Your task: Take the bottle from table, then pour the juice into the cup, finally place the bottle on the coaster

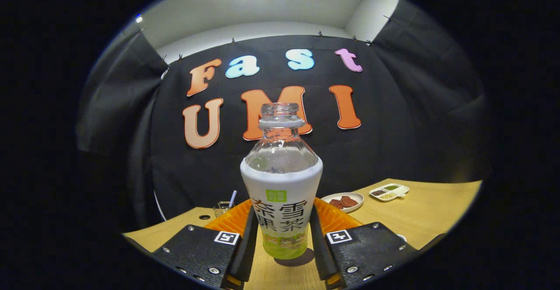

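Note:
A clear plastic bottle [281, 185] with a white and green label and no cap stands upright between my fingers. My gripper [283, 231] is shut on its lower labelled part, one finger pressing on each side. The bottle's base is just over the wooden table [415, 215], with a dark shadow under it; I cannot tell whether it touches. Behind the bottle and the fingers lies an orange ribbed dish [229, 221]. A small container with a blue stick in it [223, 208] stands beyond the left finger.
A white plate with red-brown food [345, 201] sits beyond the right finger. Farther right is a white divided dish [389, 191] with small portions. The black cloth wall closes the table's far side.

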`<control>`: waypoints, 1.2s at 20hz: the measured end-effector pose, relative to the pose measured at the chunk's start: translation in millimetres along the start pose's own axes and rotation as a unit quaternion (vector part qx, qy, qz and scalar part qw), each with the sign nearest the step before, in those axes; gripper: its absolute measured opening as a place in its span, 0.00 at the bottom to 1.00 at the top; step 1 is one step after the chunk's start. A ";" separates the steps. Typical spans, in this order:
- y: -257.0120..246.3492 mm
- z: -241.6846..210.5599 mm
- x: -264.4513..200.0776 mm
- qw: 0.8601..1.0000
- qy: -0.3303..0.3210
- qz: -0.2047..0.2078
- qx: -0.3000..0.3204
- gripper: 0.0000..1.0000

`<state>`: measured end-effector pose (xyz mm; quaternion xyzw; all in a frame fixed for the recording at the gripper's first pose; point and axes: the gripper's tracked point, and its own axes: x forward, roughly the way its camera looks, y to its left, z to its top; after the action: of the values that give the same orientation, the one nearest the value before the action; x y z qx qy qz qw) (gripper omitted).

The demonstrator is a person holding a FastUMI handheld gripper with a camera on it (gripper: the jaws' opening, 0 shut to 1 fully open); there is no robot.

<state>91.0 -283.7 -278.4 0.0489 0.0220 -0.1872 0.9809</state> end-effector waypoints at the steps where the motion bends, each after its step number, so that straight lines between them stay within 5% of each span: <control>1: 2.4 -2.1 3.8 1.000 0.005 -0.004 -0.023 0.58; 8: 14.7 -40.3 45.5 0.986 0.070 -0.017 -0.149 0.58; 17: 8.6 -115.6 75.6 0.979 0.174 -0.004 -0.108 0.61; 24: 3.0 -126.2 77.1 0.979 0.191 -0.013 -0.071 0.70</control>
<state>160.6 -295.9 -408.3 0.0135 0.2233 -0.1853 0.9569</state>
